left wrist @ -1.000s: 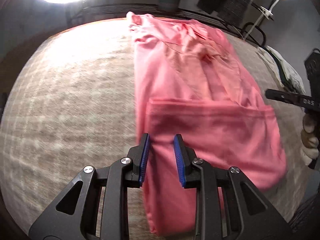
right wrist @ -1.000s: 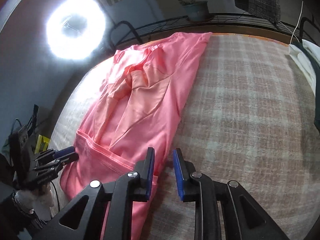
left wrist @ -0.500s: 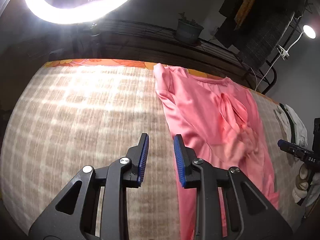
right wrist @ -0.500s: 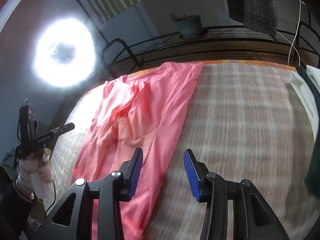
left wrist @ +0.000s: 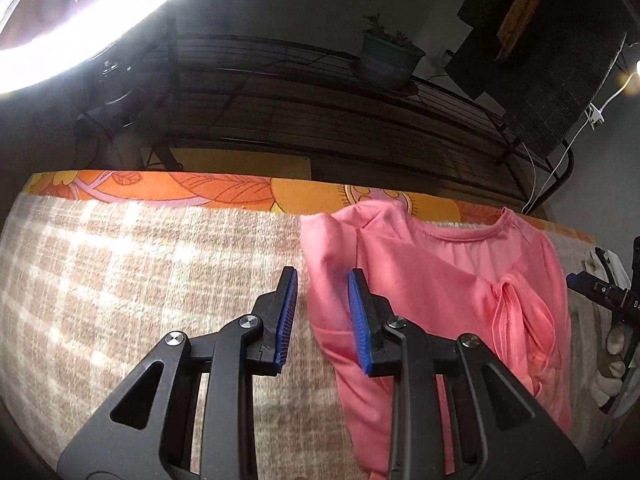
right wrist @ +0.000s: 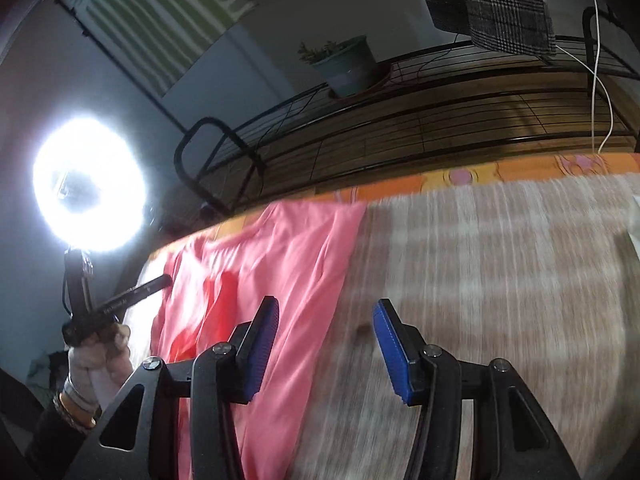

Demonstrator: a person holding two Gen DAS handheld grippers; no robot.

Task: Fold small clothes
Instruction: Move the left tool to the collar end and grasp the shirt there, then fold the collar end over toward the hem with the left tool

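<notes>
**Both grippers raised over the pink garment**

The pink garment is spread on the checked blanket, its neckline at the far edge. The left gripper is held level above the garment's left edge, jaws apart and empty. The right gripper is held wider apart over its right edge.
</notes>
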